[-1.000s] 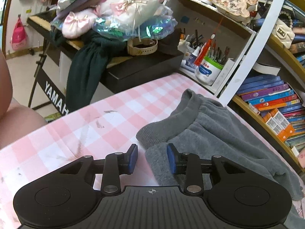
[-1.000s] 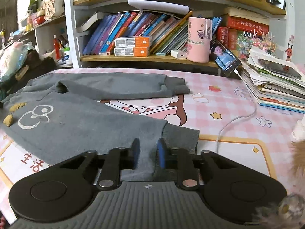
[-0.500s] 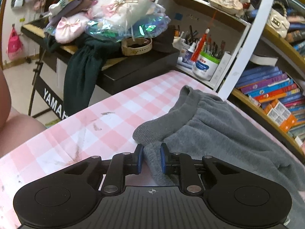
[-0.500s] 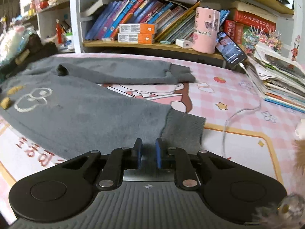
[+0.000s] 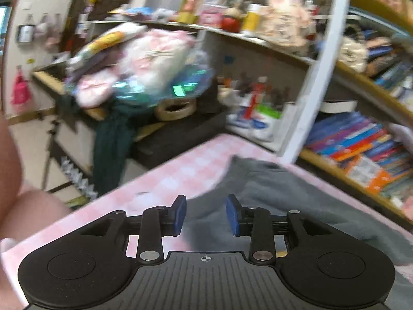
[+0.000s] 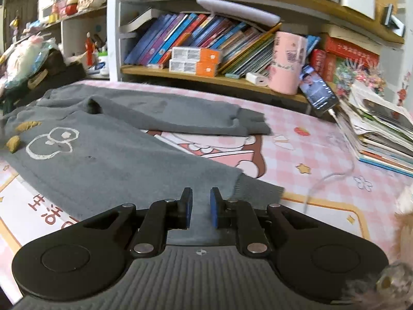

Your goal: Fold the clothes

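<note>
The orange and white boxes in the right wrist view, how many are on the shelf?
2. The upper box lies on the lower box, stacked before the leaning books. More may hide behind.

We see a worktop (image 6: pixel 322 155) under a pink checked cloth with a cartoon print. Behind it runs a wooden bookshelf (image 6: pixel 206 78) packed with leaning books (image 6: pixel 196 38). On that shelf lie two stacked orange and white boxes (image 6: pixel 195 60), with a pink cup (image 6: pixel 287 62) further right. A phone (image 6: pixel 318 94) leans just beside the cup, a white cable (image 6: pixel 333 173) trailing from it across the cloth. A pile of magazines (image 6: pixel 382 134) sits at the worktop's right edge. In the left wrist view, blurred, we make out a heap of pink and white soft things (image 5: pixel 139 64) above a hanging dark green cloth (image 5: pixel 111 142), and a white tub of pens (image 5: pixel 263 118) beside them.
</note>
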The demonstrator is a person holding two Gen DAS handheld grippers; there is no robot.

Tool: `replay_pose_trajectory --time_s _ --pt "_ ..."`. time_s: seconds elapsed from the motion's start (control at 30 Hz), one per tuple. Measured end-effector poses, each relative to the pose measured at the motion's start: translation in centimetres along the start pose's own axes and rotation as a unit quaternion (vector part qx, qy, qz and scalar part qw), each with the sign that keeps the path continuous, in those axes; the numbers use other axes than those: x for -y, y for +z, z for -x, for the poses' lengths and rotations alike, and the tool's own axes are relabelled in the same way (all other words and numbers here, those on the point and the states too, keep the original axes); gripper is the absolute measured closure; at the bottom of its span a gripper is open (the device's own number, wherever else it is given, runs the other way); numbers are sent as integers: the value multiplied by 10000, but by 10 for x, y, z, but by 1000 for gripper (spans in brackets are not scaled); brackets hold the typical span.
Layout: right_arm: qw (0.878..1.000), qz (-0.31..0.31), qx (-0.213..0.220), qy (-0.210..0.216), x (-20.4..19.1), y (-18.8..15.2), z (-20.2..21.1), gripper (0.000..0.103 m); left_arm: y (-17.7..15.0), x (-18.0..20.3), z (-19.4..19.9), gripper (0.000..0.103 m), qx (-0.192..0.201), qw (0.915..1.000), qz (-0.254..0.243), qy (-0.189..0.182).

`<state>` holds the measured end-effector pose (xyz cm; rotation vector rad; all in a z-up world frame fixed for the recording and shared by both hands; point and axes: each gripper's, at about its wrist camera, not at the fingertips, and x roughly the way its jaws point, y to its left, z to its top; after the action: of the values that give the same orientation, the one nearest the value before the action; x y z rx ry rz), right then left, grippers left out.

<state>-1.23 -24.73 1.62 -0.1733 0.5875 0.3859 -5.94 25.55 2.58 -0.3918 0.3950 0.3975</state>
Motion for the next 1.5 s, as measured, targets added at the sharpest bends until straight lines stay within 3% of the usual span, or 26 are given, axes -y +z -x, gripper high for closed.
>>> replay_pose_trajectory --time_s 0.2,0.37,0.77,0.83,1.0,1.23,1.5 --pt "9990 54 -432 -21 2 -12 -16 92 -12 30 -19 69 -345 9980 -430 -322" --pt "9992 7 -393 78 5 -16 -14 90 -22 35 -29 69 -576 9967 -476 -310" --pt "9996 -79 -232 166 5 -13 -8 83 -36 38 -28 69 -724 9953 -517 -371" --pt "9996 -83 -213 159 6 -13 -8 82 -37 42 -27 61 -702 9949 -608 -394" --pt "9997 -102 -176 161 5 -12 -6 76 -39 51 -20 55 -577 9934 -888 -430" --pt "9996 -136 -140 223 5 -12 -7 69 -41 60 -18 34 -527 9911 -1147 -416" --pt "9995 -107 -136 251 3 -8 -12 62 -41 63 -22 29 -559 9901 -1204 -445"
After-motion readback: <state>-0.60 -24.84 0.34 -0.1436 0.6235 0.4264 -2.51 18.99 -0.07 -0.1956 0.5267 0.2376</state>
